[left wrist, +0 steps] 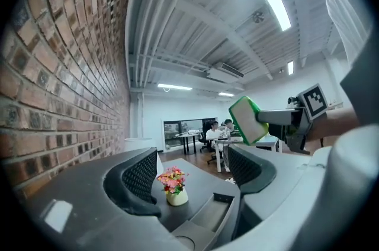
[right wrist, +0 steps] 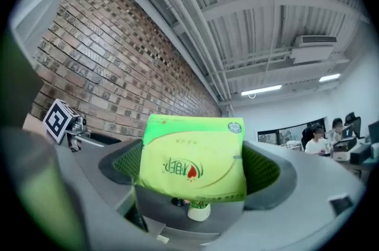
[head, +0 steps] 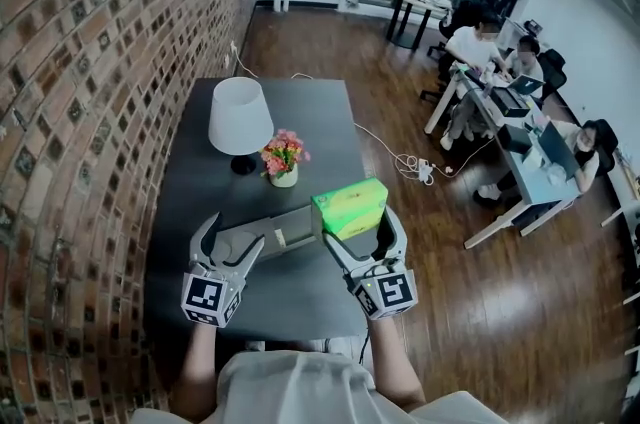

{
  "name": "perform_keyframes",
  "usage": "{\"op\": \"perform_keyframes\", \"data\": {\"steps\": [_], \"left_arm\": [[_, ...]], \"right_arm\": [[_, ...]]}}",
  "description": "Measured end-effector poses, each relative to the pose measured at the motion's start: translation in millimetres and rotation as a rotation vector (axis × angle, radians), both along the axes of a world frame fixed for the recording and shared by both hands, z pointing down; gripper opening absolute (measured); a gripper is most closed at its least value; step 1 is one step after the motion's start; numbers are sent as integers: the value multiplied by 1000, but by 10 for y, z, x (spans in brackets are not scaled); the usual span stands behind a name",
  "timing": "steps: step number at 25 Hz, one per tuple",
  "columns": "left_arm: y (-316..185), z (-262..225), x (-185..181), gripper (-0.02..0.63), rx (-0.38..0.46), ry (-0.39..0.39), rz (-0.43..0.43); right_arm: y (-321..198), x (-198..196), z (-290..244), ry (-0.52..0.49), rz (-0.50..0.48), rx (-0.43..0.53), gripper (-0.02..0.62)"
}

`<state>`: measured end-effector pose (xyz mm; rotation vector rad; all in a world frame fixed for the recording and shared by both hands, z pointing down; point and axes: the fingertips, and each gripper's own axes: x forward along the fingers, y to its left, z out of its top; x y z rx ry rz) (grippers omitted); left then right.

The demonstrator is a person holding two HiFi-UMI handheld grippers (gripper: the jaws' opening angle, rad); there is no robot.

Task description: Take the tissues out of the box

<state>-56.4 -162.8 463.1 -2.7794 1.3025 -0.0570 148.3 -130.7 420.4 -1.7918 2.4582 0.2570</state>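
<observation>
- My right hand-held gripper (right wrist: 195,176) is clamped on the green tissue pack (right wrist: 192,156). One pad presses each side of it and the jaws stand wide, because the pack itself is wide.
- My left hand-held gripper (left wrist: 192,170) is spread open with nothing between its pads. Through the gap I see only the flower pot (left wrist: 173,189) and the open grey box (left wrist: 208,221).
- As I judge it, the step in hand is carrying the pack clear of the box and setting it down. The soft wrapper will buckle if I squeeze harder, so I want an even, gentle hold with the pack level.
- I would move it sideways over bare tabletop (head: 300,297), away from the flower pot and the lamp (head: 240,117). I would lower it until its underside rests flat, and only then let the jaws part.
- If the box looks likely to slide, the free left hand-held gripper could steady its wall.
- In the head view the pack sits crosswise between the right jaws, at their tips, with its long side running left to right.
- It hangs in the air just beside the right end of the box, touching neither the box nor the tabletop as far as I can tell.
- From my left hand-held gripper the pack is up and to the right, well apart from it, with one end face turned toward that gripper's camera.
</observation>
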Motion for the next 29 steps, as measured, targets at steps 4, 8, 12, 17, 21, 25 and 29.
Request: {"op": "perform_keyframes", "data": {"steps": [4,8,12,17,21,25,29], "left_arm": [[86,-31,-27,359,10,59,-28],[64,-44,-12,359,18,67,-46],[23,-18,37,359,12,57,-44],[-57,-38,91,359,11,53,-44],[-65,-26,93,359,7,53,-43],[-64,-51,122,359,11,54,-36],[-63,-94,152,359,17,52,-29]], "right_arm": [[176,105,101,-34,57,1,523],[182,188,160,-41,80,-6,523],[117,199,198,-30,78,-16,523],[43,119,188,5,55,-22,523],[44,48,189,23,40,-21,523],[31,60,159,18,39,-23,523],[20,77,113,21,44,-25,523]]}}
